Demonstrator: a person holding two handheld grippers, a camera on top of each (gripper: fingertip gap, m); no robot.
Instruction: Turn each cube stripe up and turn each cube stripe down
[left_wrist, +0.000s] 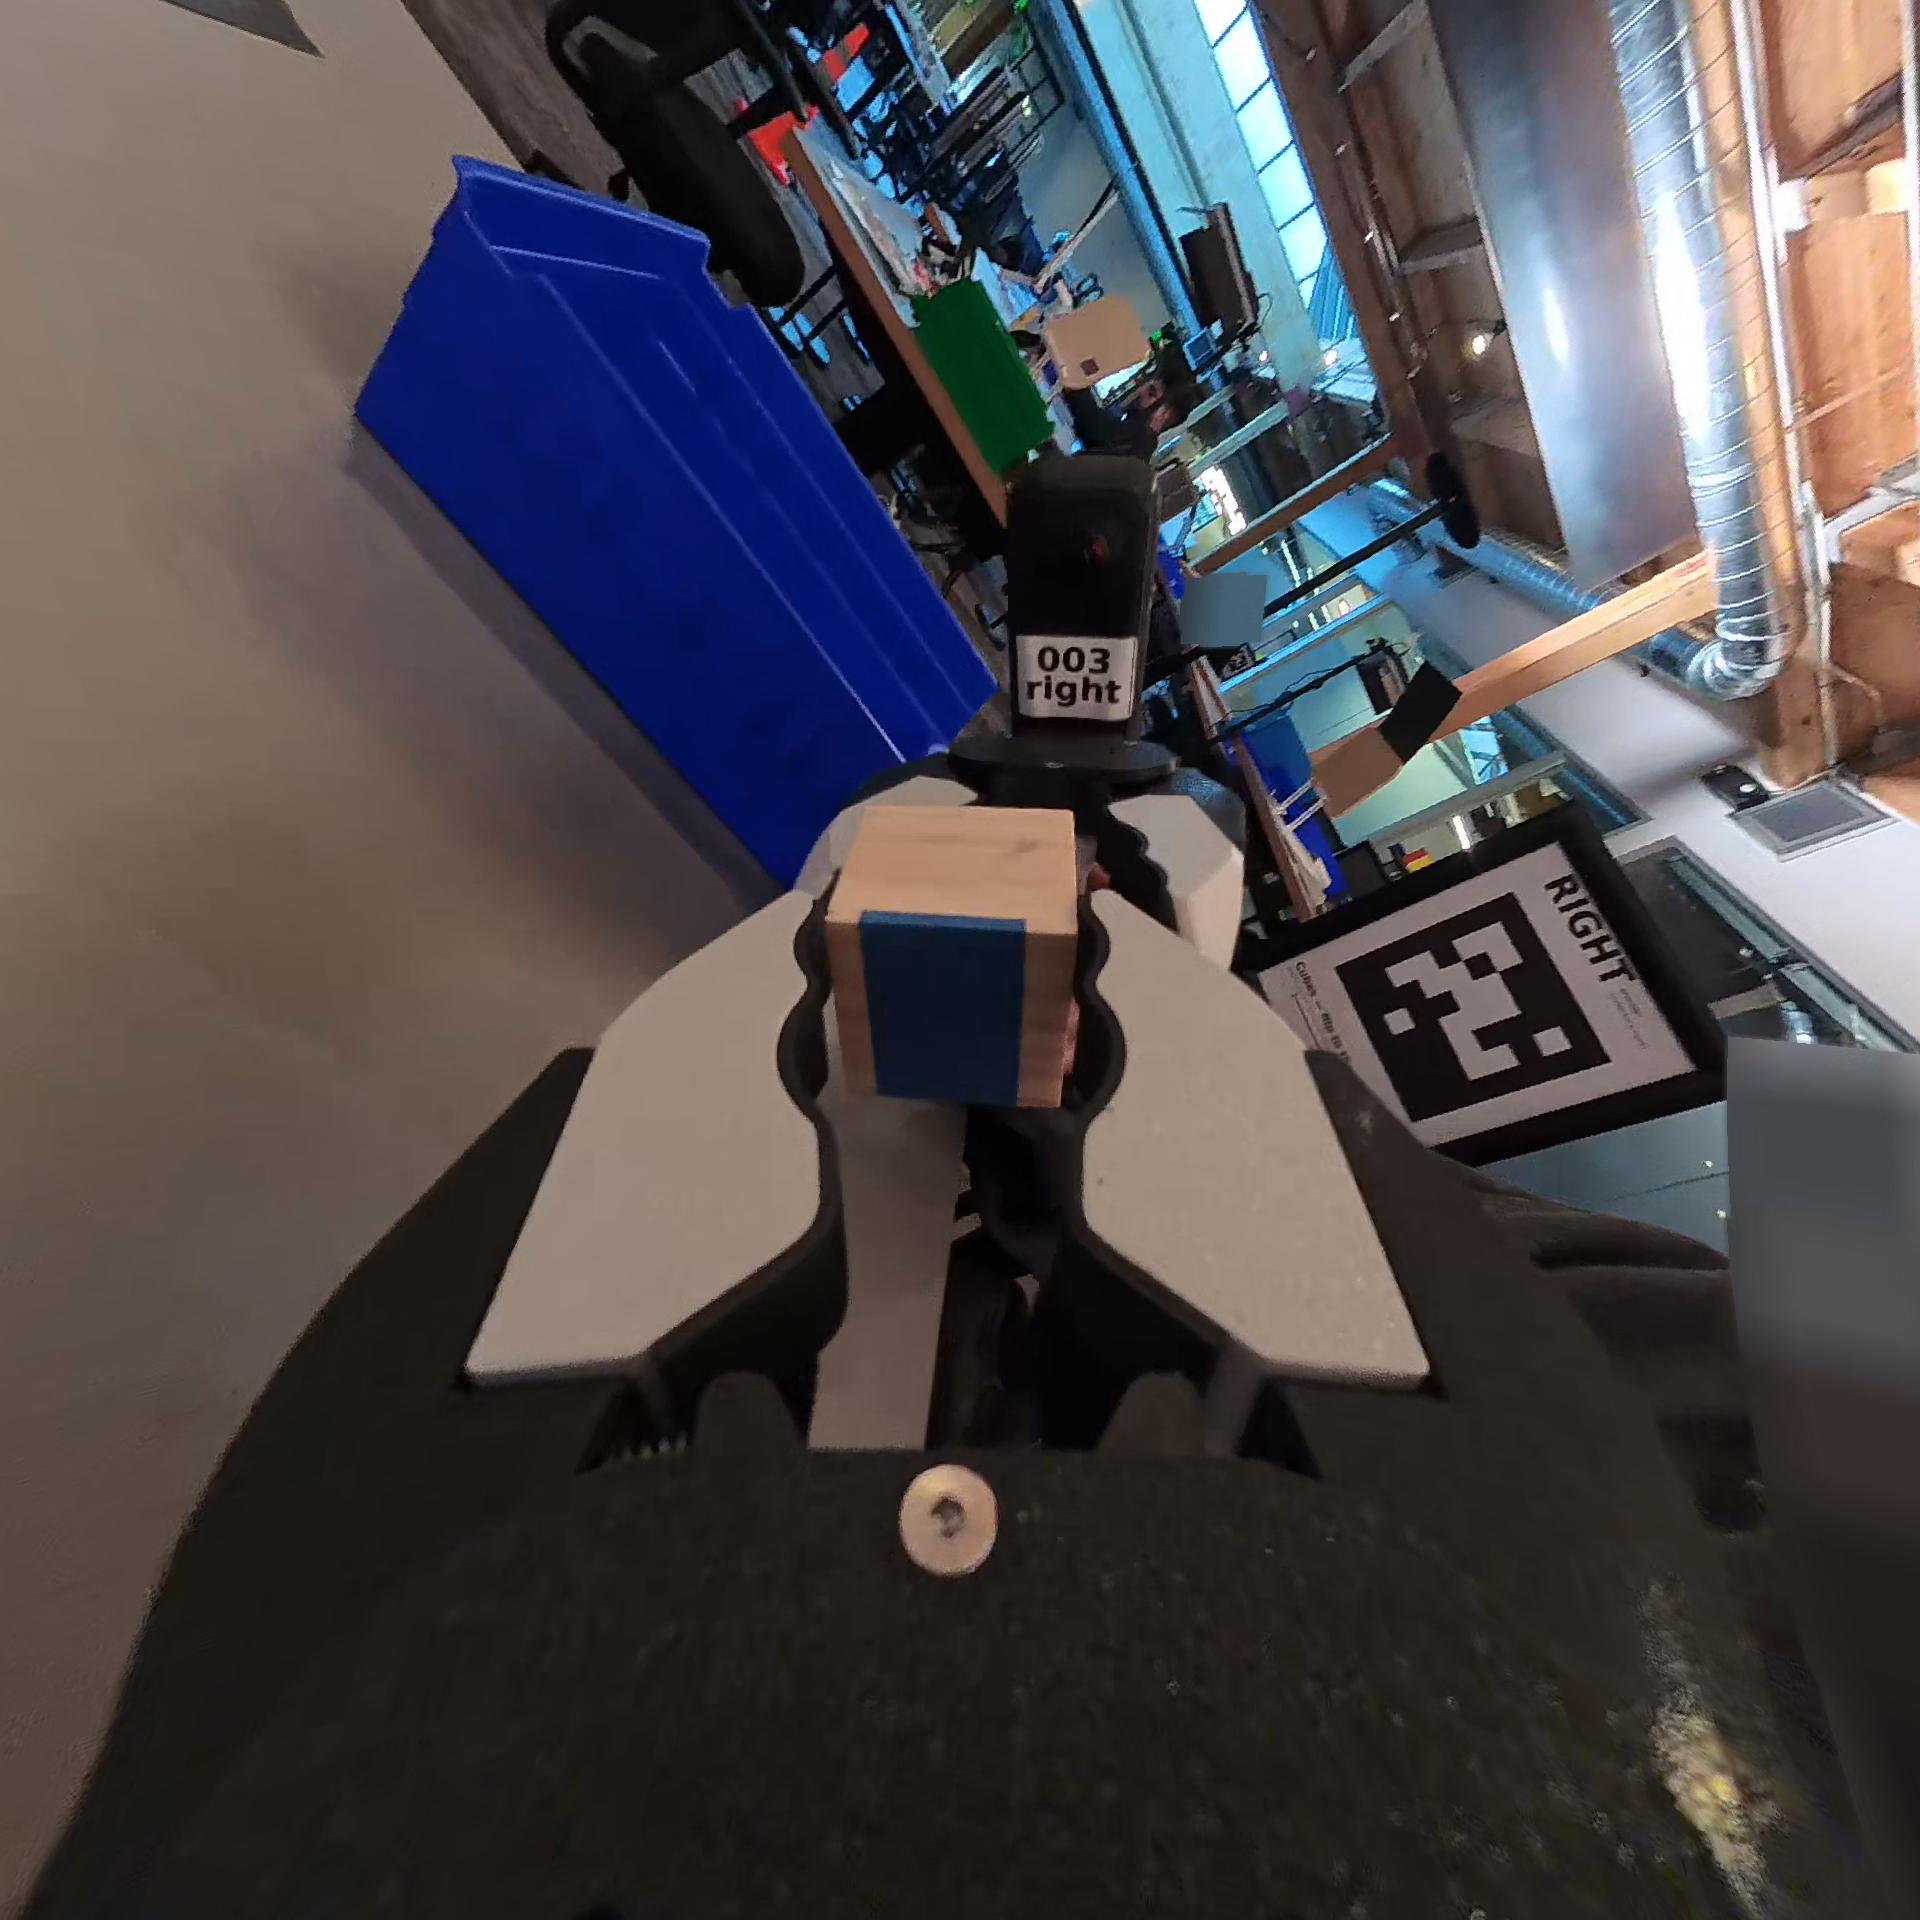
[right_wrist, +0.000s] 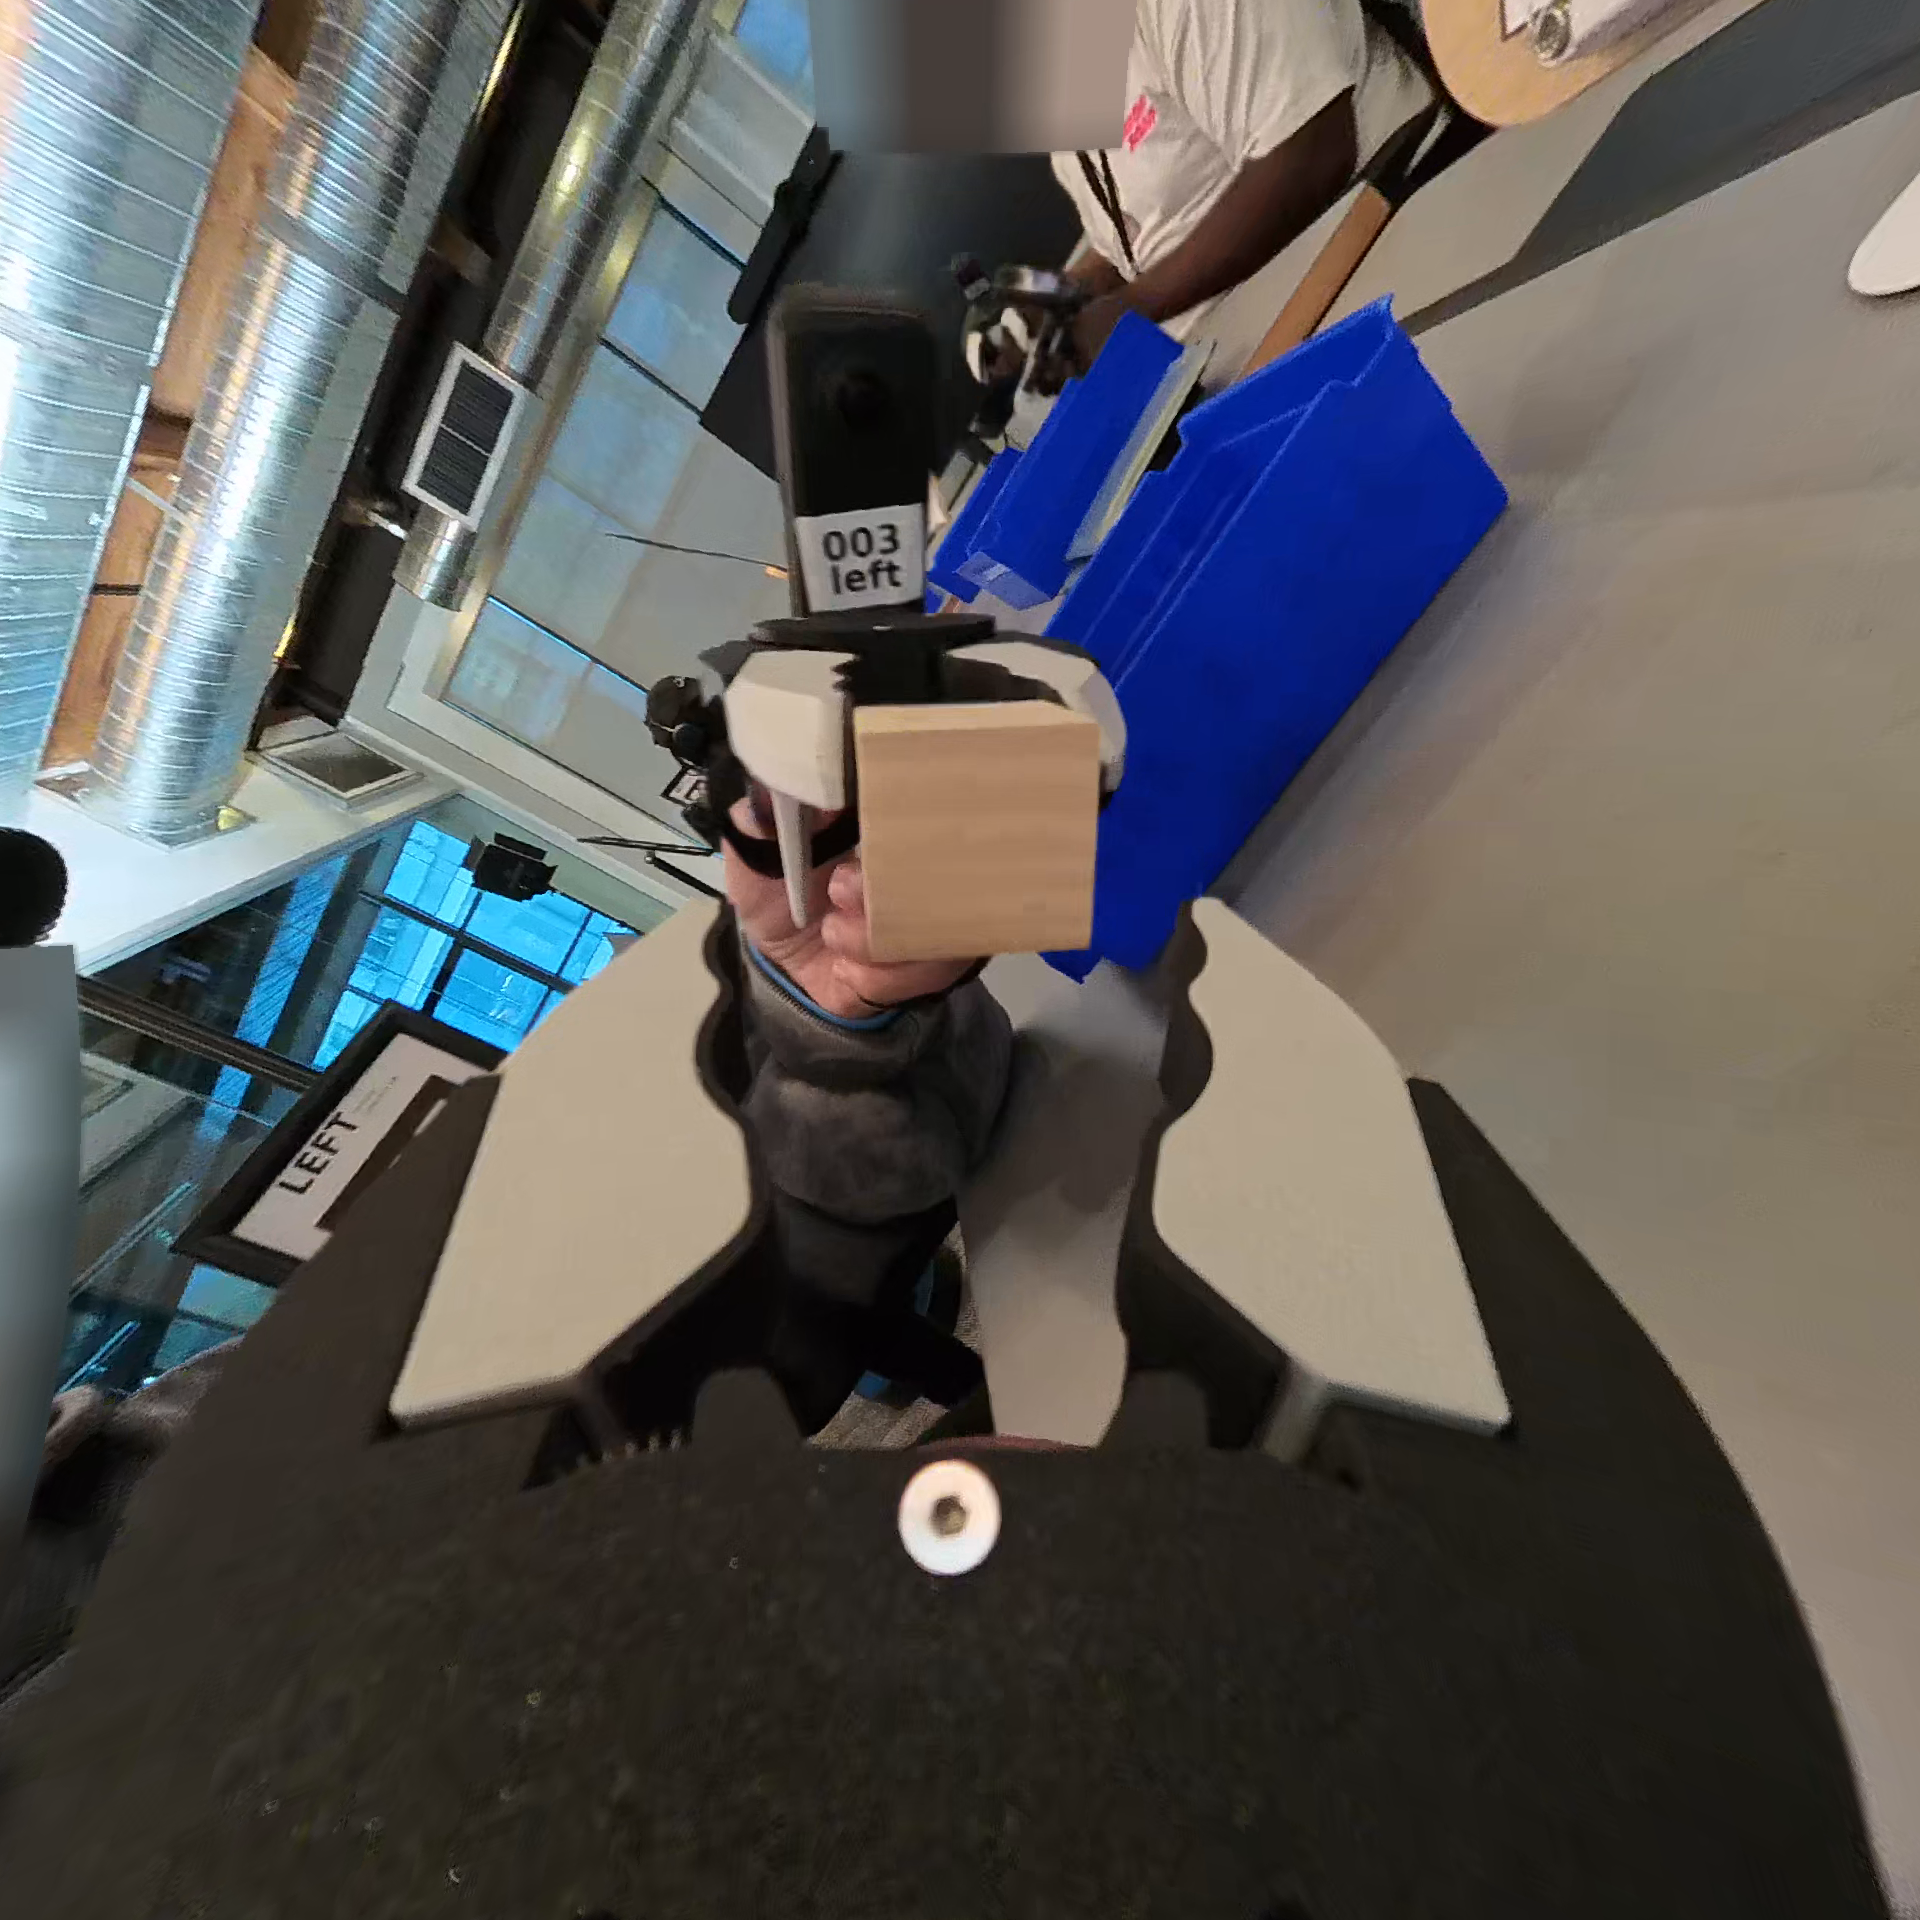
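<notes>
Handover step, mid-air. Pale wooden cube with a blue tape stripe (left_wrist: 951, 883) sits clamped between the tips of my left tool (left_wrist: 948, 940), lifted clear of the grey counter (left_wrist: 208, 727), with the blue plastic bin (left_wrist: 644, 499) behind. Stripe faces back toward my left wrist; a plain wood face points at my right tool (right_wrist: 956, 930).

Right tool stands wide and empty, nose-to-nose with the left, the cube just beyond its tips.

Next, I judge: ease the right forward to straddle the plain side faces, close, then release the left and roll the wrist so the stripe ends up or down before setting the cube on the counter.
</notes>
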